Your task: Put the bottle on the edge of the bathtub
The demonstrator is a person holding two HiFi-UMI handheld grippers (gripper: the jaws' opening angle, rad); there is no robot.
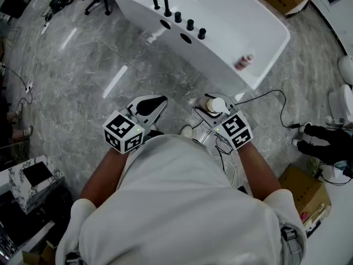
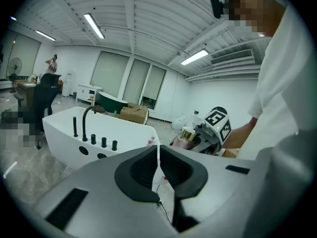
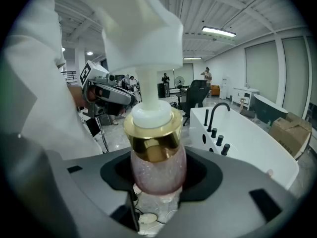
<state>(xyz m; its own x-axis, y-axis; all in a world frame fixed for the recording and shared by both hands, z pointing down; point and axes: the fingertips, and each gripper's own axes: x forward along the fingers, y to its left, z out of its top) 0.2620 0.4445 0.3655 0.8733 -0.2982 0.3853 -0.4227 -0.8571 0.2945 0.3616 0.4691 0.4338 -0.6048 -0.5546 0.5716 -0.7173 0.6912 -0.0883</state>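
Had pink pump bottle (image 3: 157, 157) clamped upright in right gripper (image 3: 158, 178), close to my waist, well apart from bathtub (image 1: 263, 65). Left gripper (image 2: 158, 166) closed on nothing. Carry step, I judged. Next move needed forward reach, base set flat on rim.

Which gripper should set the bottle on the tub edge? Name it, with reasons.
Right. The right gripper is shut on the pink bottle, close to the bathtub; the left gripper is shut and empty.
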